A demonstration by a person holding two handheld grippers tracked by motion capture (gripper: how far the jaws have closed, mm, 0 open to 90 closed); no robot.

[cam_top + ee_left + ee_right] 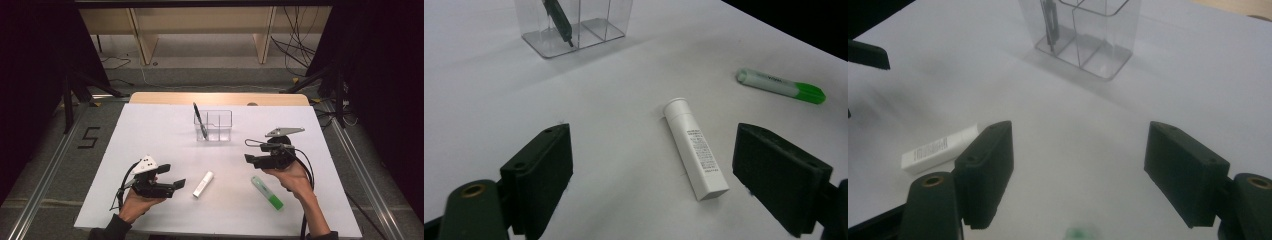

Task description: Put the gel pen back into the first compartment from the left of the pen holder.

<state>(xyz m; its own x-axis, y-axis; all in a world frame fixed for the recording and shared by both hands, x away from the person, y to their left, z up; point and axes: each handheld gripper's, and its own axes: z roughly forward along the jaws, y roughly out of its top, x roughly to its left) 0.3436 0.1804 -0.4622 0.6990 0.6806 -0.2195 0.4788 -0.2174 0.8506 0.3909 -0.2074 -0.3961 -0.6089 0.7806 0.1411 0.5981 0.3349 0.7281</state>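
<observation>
A white tube (203, 184) lies on the white table top (150, 135), between my two grippers; the left gripper view has the tube (695, 148) just inside the right-hand jaw. My left gripper (176, 182) rests near the front left, open, nothing between its jaws (651, 185). A green highlighter (267, 192) lies at the front right, under my right hand. My right gripper (248, 150) hovers just behind it, open and empty (1078, 172); the highlighter's green tip (1079, 233) peeks in at that view's bottom edge. A clear divided holder (214, 125) stands mid-table with a dark pen (200, 120) leaning in its left compartment.
The holder's right compartment (1108, 37) holds nothing. Bare white surface lies between the holder and both grippers. Beyond the table are floor rails, cables and wooden furniture legs.
</observation>
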